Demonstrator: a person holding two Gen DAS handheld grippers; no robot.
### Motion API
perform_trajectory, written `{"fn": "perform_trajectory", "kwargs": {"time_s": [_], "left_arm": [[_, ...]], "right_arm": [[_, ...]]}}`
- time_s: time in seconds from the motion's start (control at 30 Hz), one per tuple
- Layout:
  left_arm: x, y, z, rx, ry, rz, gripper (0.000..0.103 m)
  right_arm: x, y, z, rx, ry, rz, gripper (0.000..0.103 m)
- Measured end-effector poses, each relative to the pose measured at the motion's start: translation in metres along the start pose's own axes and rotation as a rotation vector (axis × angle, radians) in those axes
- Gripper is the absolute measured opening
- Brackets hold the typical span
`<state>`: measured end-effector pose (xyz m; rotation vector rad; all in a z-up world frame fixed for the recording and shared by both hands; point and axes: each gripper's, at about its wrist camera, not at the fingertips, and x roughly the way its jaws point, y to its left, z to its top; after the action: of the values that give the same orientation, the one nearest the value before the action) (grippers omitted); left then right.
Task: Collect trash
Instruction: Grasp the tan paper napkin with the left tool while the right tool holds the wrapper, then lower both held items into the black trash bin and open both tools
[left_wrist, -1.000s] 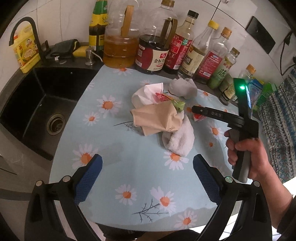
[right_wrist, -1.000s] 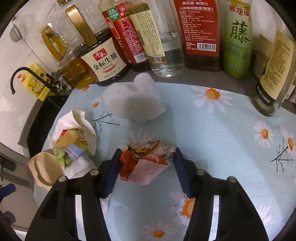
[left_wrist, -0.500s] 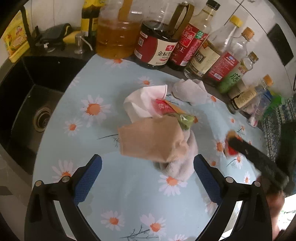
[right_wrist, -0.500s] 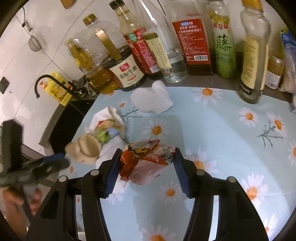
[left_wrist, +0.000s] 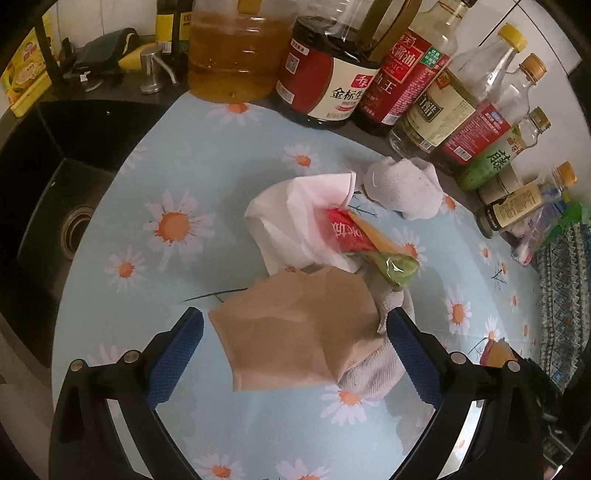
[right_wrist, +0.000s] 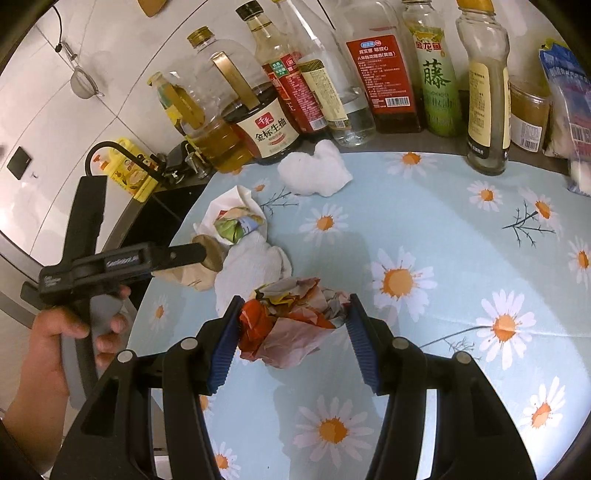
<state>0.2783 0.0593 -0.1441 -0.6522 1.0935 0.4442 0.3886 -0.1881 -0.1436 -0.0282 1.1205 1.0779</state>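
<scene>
My right gripper (right_wrist: 293, 339) is shut on a crumpled red and white wrapper (right_wrist: 291, 321) and holds it above the daisy-print cloth. My left gripper (left_wrist: 295, 362) is open, its jaws on either side of a crumpled brown paper bag (left_wrist: 299, 332) that lies on a white cloth rag (left_wrist: 373, 365). Behind the bag lie a white paper with a red and green snack wrapper (left_wrist: 354, 240) and a white crumpled tissue (left_wrist: 402, 188). In the right wrist view the left gripper (right_wrist: 199, 254) reaches the brown bag (right_wrist: 199, 273), and the tissue (right_wrist: 314, 173) lies near the bottles.
A row of oil and sauce bottles (left_wrist: 332, 74) stands along the back wall. A black sink (left_wrist: 55, 192) lies left of the cloth-covered counter (left_wrist: 177, 184). A patterned fabric (left_wrist: 565, 280) is at the right edge.
My left gripper moved forward until its open jaws straddle the brown bag. My right gripper lifted and pulled back with the wrapper in it.
</scene>
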Motion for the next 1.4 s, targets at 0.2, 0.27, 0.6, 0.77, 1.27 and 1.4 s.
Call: {"fn": "perform_trajectory", "kwargs": {"time_s": [0.2, 0.27, 0.6, 0.77, 1.27, 1.4], "left_arm": [[0.005, 0.001, -0.001, 0.034, -0.01, 0.028, 0.076], [0.004, 0.002, -0.001, 0.033, -0.011, 0.021, 0.076], [-0.022, 0.009, -0.018, 0.109, -0.032, -0.035, 0.075], [-0.041, 0.018, -0.033, 0.167, -0.044, -0.064, 0.075], [-0.096, 0.052, -0.099, 0.347, -0.053, -0.188, 0.075], [-0.102, 0.061, -0.112, 0.375, -0.039, -0.21, 0.075]], "right_arm": [[0.002, -0.003, -0.004, 0.013, 0.008, 0.001, 0.056], [0.002, -0.003, -0.006, 0.017, 0.008, -0.004, 0.056], [-0.006, 0.022, -0.027, 0.047, -0.015, -0.038, 0.056], [-0.006, 0.047, -0.046, 0.072, -0.023, -0.064, 0.056], [-0.015, 0.128, -0.122, 0.144, -0.064, -0.132, 0.056], [-0.02, 0.144, -0.14, 0.159, -0.083, -0.146, 0.056]]}}
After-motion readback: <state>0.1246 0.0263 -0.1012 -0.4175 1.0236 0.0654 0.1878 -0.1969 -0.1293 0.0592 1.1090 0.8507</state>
